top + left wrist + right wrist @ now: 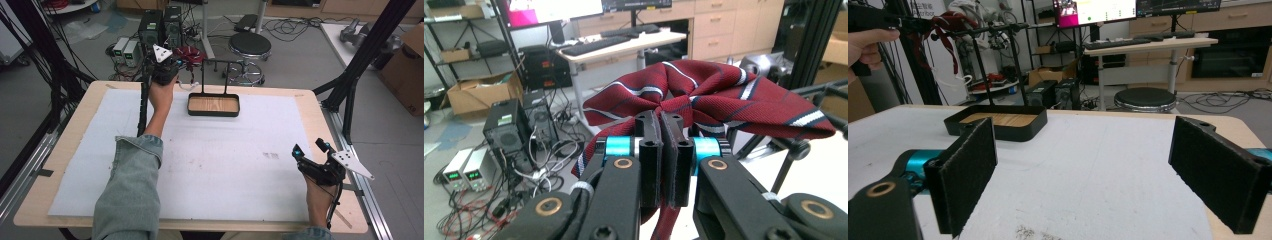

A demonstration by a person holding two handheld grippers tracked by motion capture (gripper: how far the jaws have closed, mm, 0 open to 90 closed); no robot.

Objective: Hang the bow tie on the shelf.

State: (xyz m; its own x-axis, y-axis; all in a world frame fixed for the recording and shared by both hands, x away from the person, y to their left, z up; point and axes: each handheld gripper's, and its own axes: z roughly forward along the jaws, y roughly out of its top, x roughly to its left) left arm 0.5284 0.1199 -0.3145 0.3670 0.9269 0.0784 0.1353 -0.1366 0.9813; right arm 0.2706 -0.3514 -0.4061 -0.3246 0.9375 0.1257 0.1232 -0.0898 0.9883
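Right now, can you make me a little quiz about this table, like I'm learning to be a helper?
1. True or false: the left gripper is shut on the red striped tie.
2. What is the right gripper holding? A) a tie B) nothing C) a tray
3. Fill in: the black stand has a ____ base tray.

Key: 1 true. 2 B, its jaws are wide apart over the white mat. 3 wooden.

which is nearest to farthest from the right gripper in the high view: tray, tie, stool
From the right gripper:
1. tray, mid-table, toward the far edge, to its left.
2. stool, on the floor beyond the table.
3. tie, past the far edge, held in the left gripper.
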